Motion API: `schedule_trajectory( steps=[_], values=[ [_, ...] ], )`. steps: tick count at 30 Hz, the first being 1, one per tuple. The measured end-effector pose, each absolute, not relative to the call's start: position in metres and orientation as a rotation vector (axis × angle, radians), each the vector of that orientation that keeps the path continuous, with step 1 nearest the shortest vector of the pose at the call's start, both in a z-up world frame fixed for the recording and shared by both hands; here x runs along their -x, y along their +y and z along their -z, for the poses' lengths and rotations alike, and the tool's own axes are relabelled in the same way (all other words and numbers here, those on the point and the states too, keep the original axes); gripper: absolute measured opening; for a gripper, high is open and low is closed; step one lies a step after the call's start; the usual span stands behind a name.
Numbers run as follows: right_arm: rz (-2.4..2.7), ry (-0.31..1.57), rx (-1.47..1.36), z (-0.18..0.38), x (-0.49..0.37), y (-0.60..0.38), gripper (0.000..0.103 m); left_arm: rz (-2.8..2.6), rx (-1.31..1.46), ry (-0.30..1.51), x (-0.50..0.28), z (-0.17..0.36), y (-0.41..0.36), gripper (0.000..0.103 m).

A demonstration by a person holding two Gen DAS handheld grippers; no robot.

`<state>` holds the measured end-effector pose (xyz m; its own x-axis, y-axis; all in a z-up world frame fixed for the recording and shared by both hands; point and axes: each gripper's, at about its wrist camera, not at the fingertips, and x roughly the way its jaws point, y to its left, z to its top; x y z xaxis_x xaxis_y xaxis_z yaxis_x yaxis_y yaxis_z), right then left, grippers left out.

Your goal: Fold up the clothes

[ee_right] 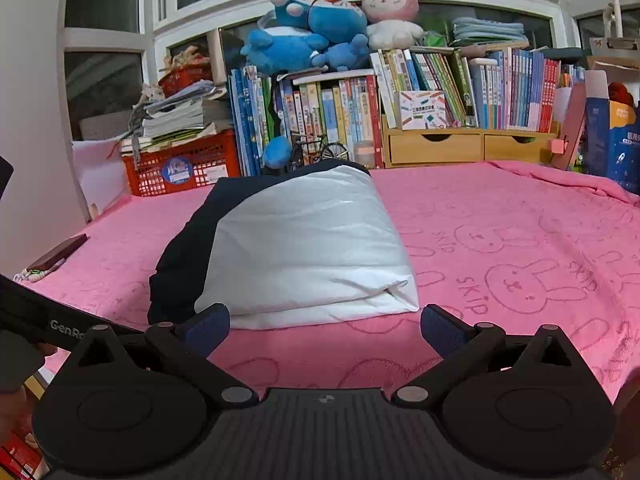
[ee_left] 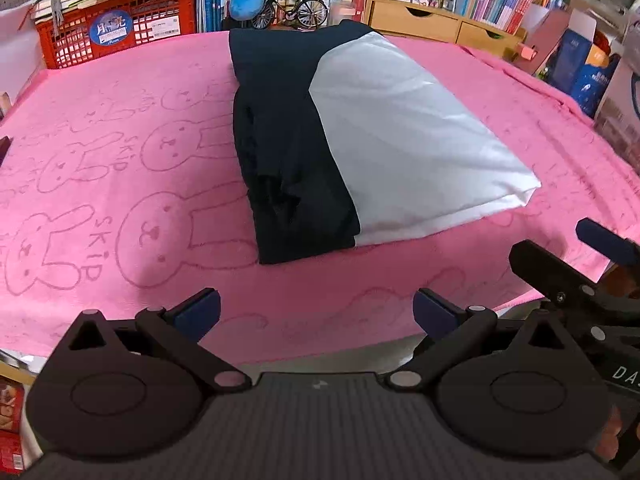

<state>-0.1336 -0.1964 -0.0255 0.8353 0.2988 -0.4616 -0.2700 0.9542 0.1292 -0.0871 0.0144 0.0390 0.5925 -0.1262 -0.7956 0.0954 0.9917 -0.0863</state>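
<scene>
A folded garment, navy on the left and white on the right point(ee_left: 360, 140), lies as a neat rectangle on the pink bunny-print towel point(ee_left: 120, 184). It also shows in the right wrist view point(ee_right: 304, 252). My left gripper point(ee_left: 316, 312) is open and empty, above the towel's near edge in front of the garment. My right gripper point(ee_right: 325, 330) is open and empty, just short of the garment's near white edge. The right gripper also shows at the right edge of the left wrist view point(ee_left: 592, 264).
A red crate point(ee_left: 116, 28) with papers stands at the back left. A model bicycle point(ee_left: 292, 6), books and wooden drawers point(ee_left: 436, 20) line the back. A dark phone-like object point(ee_right: 56, 256) lies at the towel's left edge. Boxes point(ee_left: 580, 64) stand at the right.
</scene>
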Motion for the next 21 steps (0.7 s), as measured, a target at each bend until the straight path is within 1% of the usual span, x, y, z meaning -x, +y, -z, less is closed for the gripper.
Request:
schedule_trajectory(
  steps=[21],
  values=[
    [-0.305, 0.510, -0.033, 0.0304, 0.1323, -0.1898, 0.103, 0.107, -0.025, 0.896, 0.0851, -0.0378, 0.0063, 0.103]
  ],
)
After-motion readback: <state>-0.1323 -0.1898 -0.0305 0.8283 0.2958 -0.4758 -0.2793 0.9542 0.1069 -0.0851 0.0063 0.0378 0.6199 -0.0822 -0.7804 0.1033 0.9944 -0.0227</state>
